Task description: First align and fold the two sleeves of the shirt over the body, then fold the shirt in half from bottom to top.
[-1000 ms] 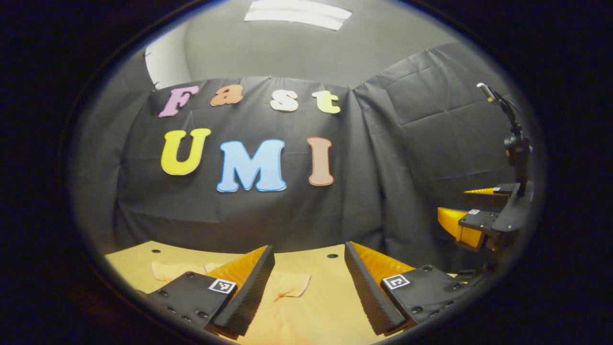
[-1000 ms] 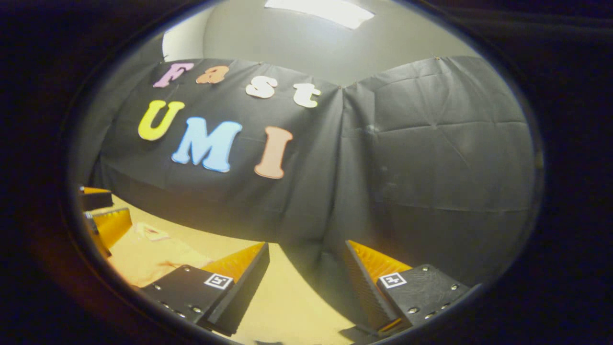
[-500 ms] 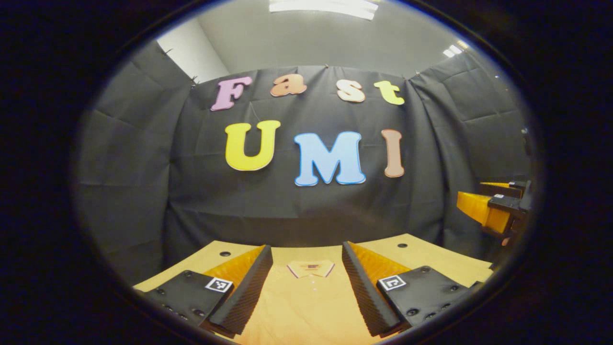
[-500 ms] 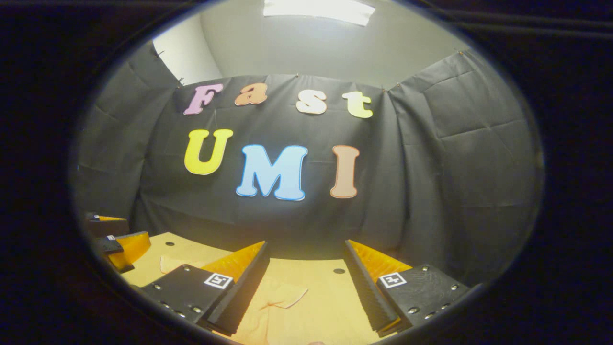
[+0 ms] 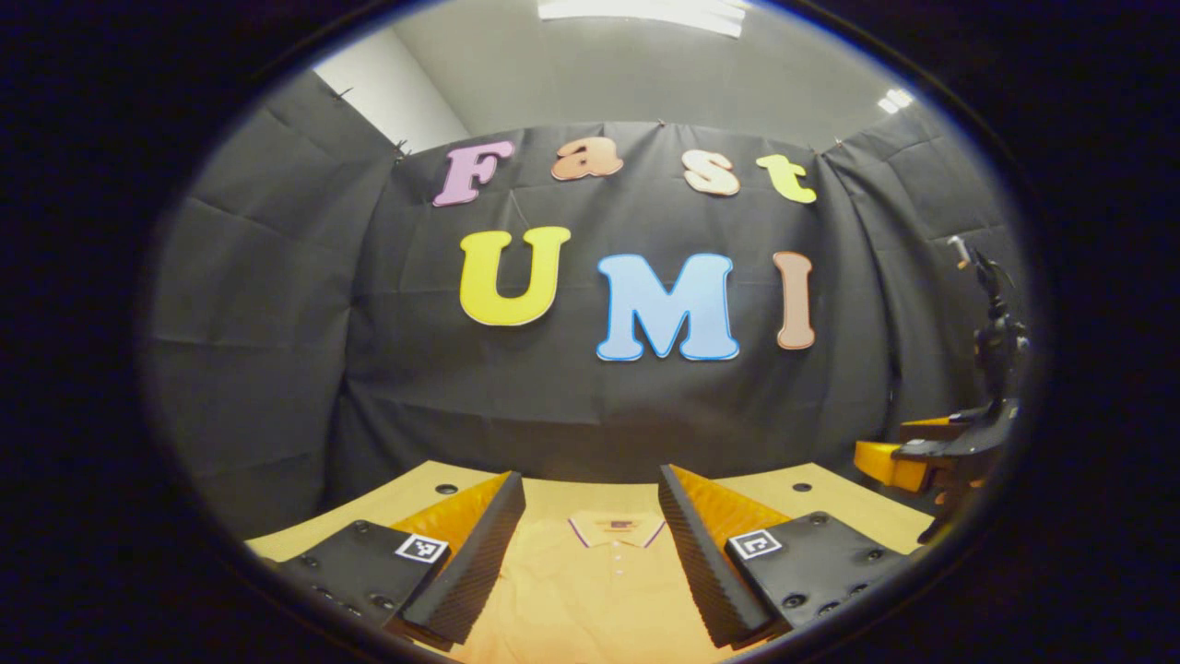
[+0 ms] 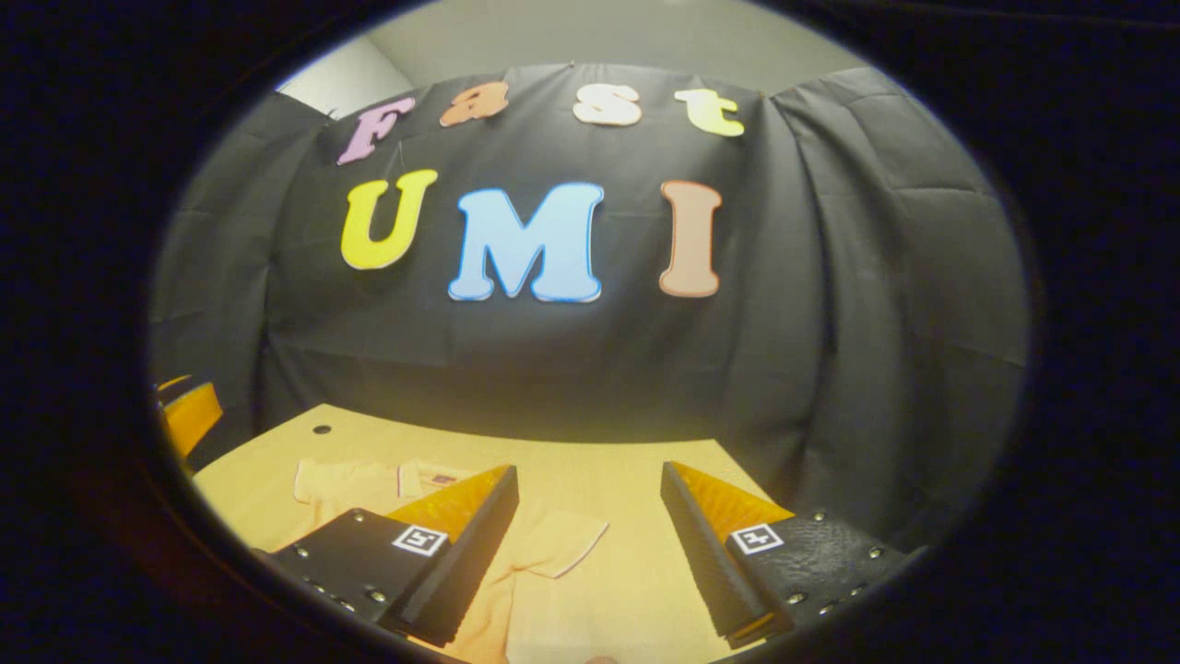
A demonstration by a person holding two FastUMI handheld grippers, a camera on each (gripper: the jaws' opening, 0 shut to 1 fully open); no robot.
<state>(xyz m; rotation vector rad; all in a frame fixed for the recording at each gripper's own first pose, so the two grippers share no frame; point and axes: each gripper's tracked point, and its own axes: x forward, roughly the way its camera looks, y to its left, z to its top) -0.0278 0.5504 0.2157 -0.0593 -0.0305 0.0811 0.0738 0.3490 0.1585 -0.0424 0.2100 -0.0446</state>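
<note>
Left gripper, left gripper view: left gripper (image 5: pixel 590 516) has its two fingers spread wide with nothing between them, raised over the shirt.
Shirt, left gripper view: one orange shirt (image 5: pixel 590 590) lies flat on the table (image 5: pixel 830 507), its collar (image 5: pixel 616 528) seen in the gap between the fingers, pointing toward the black cloth wall (image 5: pixel 277 323).
Other gripper, left gripper view: right gripper (image 5: pixel 908 456) shows at the far right edge, above the table; how wide it stands I cannot tell.
Right gripper, right gripper view: two fingers spread wide, empty, above the table (image 6: pixel 627 480).
Shirt, right gripper view: one shirt (image 6: pixel 350 484) lies to the left, with one short sleeve (image 6: pixel 558 544) spread out between the fingers.
Far left edge, right gripper view: left gripper (image 6: pixel 189 415) partly visible.
</note>
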